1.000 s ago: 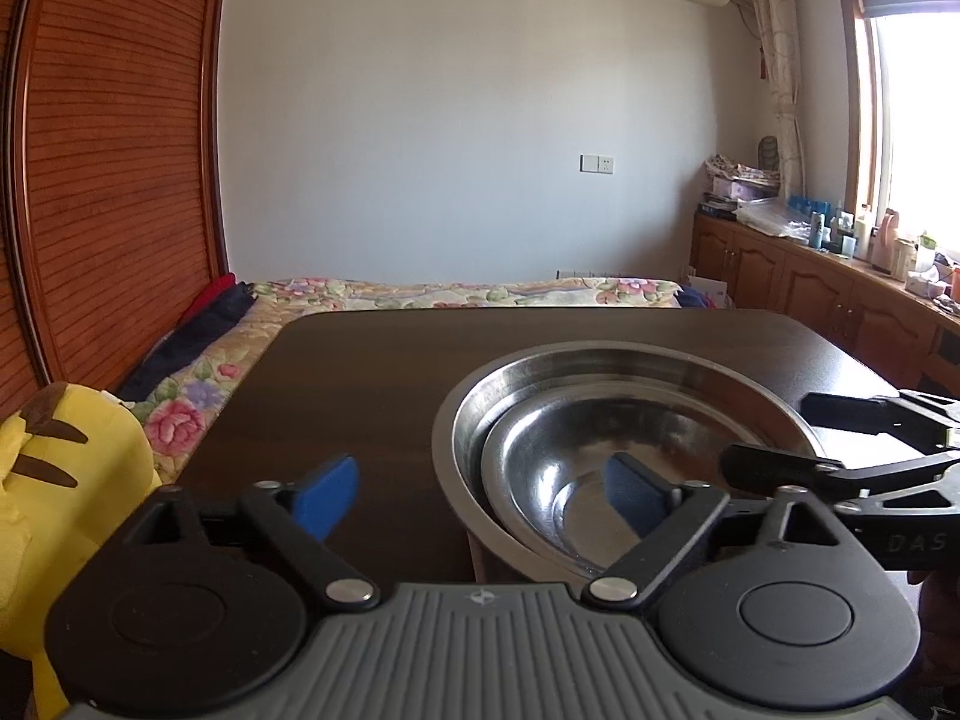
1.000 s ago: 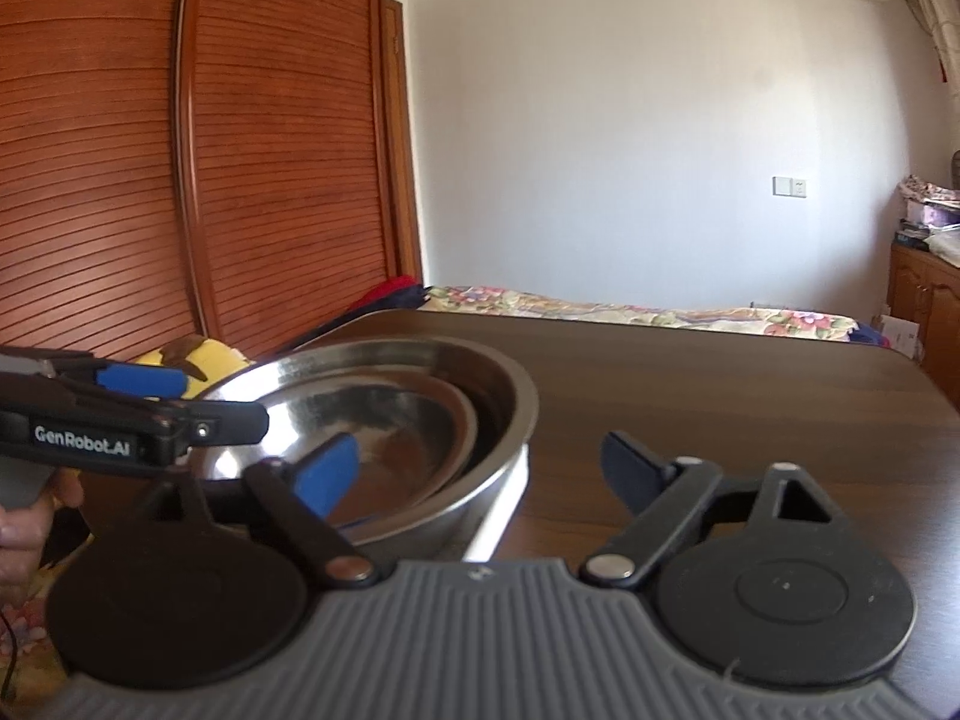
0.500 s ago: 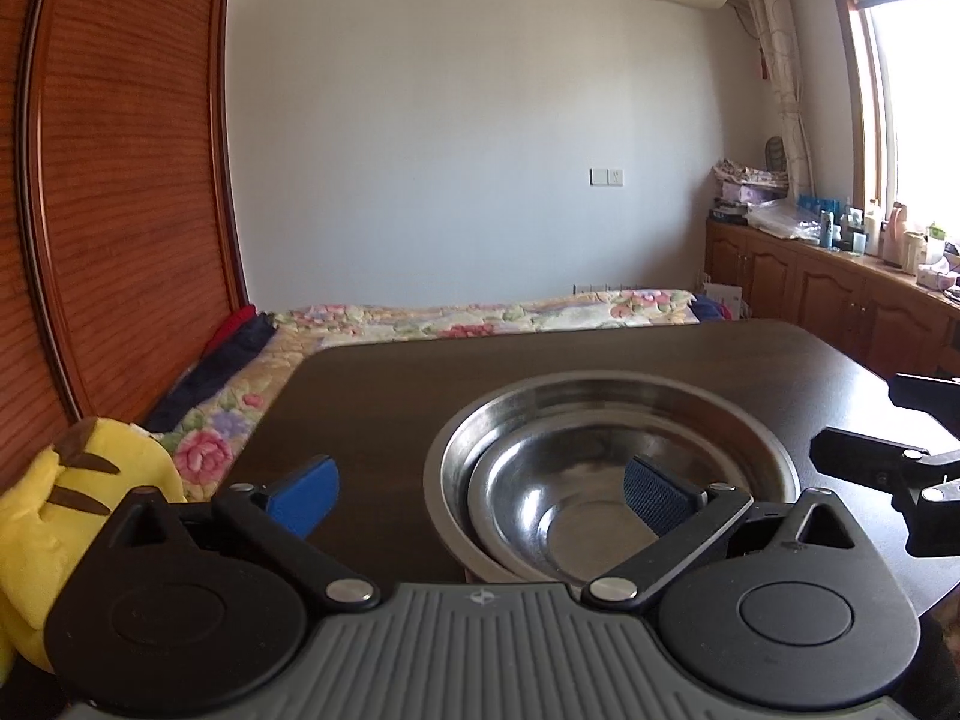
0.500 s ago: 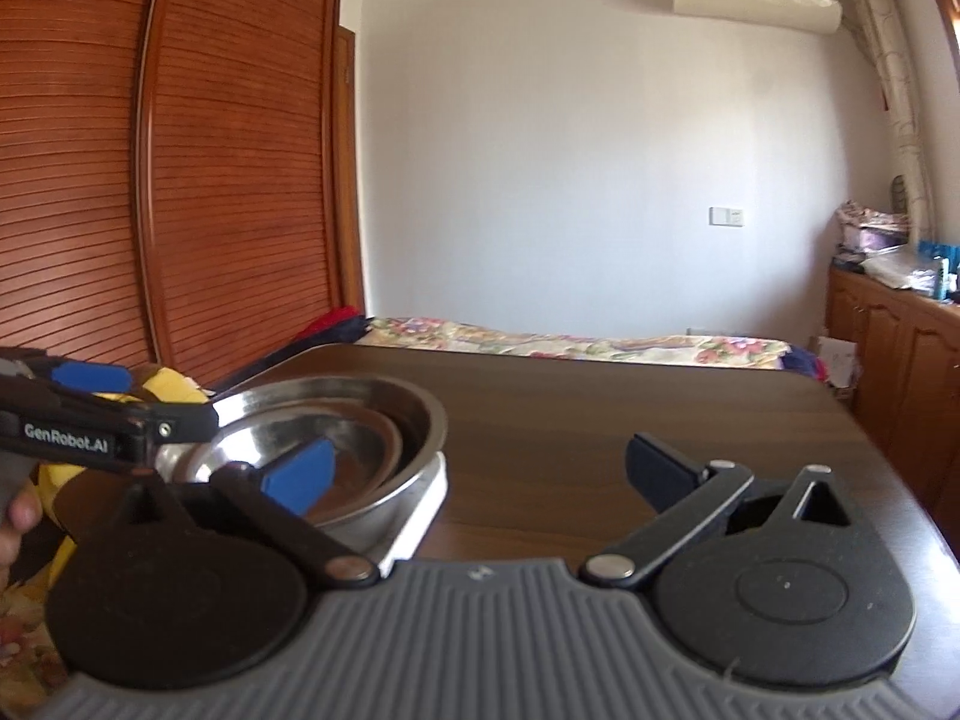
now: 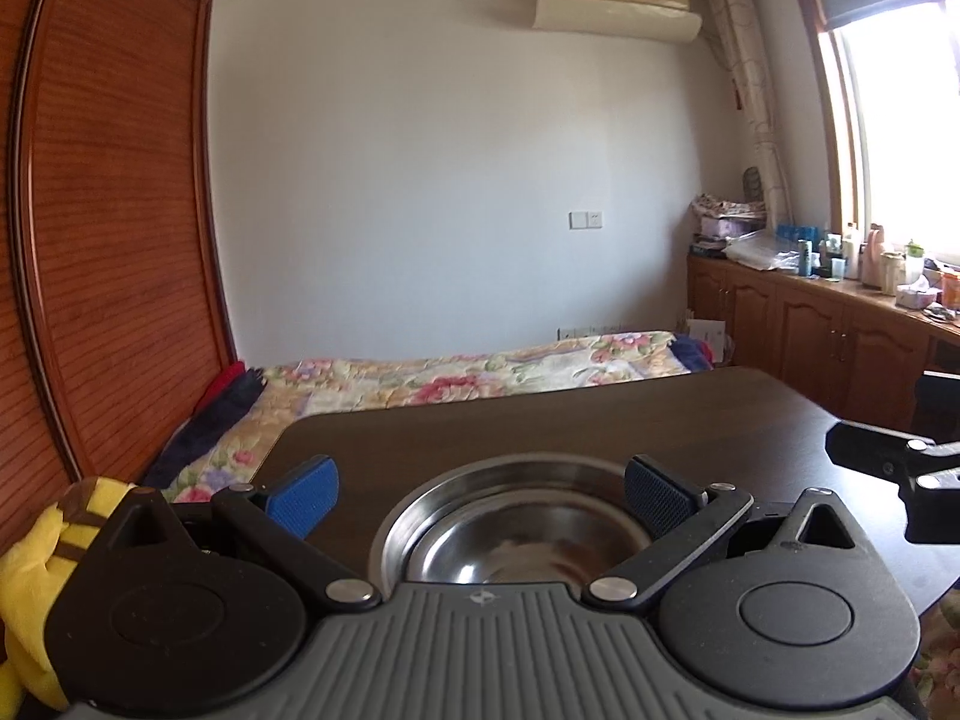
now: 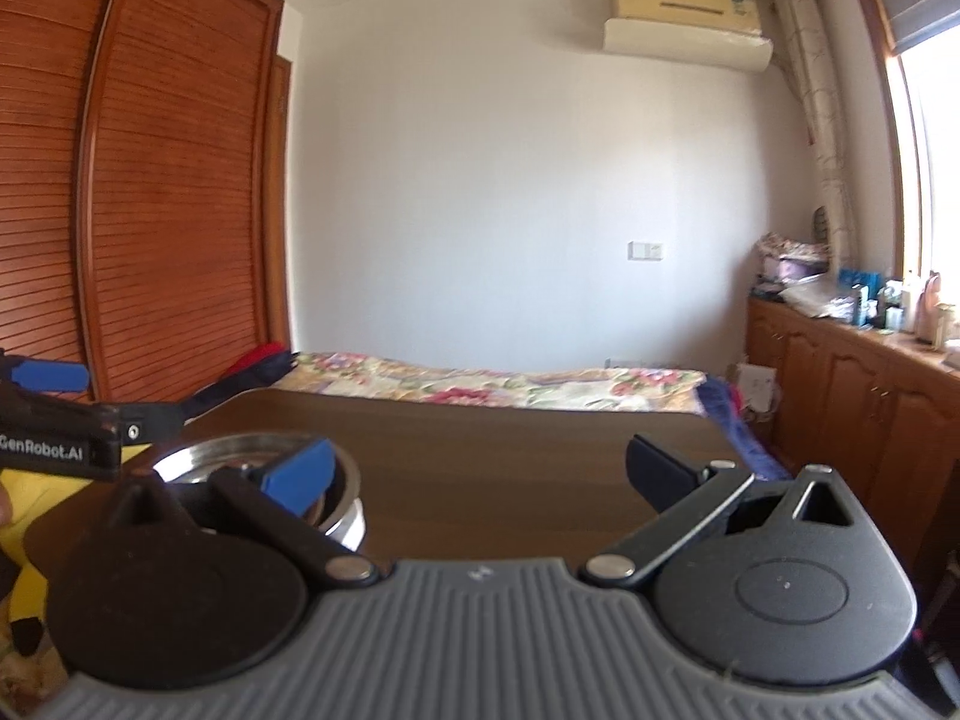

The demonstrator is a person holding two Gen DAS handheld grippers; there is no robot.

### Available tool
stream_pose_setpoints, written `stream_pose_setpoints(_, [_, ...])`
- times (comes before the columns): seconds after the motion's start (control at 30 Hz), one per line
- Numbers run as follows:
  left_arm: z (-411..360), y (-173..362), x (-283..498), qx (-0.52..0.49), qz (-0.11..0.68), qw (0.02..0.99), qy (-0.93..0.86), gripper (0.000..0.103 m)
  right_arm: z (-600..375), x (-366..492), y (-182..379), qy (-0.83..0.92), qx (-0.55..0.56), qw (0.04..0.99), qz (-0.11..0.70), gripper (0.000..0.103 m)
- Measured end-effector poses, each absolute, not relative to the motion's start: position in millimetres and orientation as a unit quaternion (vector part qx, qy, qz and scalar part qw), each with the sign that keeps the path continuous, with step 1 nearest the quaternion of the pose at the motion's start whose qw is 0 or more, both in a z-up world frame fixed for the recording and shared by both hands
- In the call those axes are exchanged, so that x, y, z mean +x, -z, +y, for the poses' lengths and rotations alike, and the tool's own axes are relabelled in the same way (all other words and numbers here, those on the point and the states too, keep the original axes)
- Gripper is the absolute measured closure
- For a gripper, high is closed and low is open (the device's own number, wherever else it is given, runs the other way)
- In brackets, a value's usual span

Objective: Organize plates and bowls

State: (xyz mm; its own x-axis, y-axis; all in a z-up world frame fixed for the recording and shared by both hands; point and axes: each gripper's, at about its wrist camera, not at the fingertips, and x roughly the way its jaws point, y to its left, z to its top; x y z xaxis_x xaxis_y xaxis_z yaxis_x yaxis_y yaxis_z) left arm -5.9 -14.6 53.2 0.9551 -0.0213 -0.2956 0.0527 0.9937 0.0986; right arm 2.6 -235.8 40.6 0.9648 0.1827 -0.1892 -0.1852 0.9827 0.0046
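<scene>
Two steel bowls sit nested on the dark wooden table (image 5: 600, 420): a small bowl (image 5: 528, 546) inside a large bowl (image 5: 420, 510). My left gripper (image 5: 480, 489) hovers open above and behind them, holding nothing. In the right wrist view the stacked bowls (image 6: 342, 516) lie at the left, partly hidden by a blue fingertip (image 6: 297, 474). My right gripper (image 6: 480, 468) is open over bare table, to the right of the bowls. The left gripper (image 6: 60, 420) shows at that view's left edge, and the right gripper (image 5: 888, 462) at the left wrist view's right edge.
A yellow plush toy (image 5: 36, 570) lies off the table's left edge. A bed with a floral cover (image 5: 480, 378) stands beyond the table. Wooden wardrobe doors (image 6: 150, 210) are at the left, low cabinets with bottles (image 5: 840, 324) at the right.
Both grippers have pulled back and risen from the bowls. The bowls now look smaller and lower in both views. Both grippers stay open.
</scene>
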Motion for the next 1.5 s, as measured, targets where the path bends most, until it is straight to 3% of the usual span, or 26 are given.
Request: stream_pose_setpoints(1.5, [-6,-22,-23,0.042,0.177,0.983,0.009,0.0,-243,-7,-17,-0.055,-0.004,0.992,0.114,0.0])
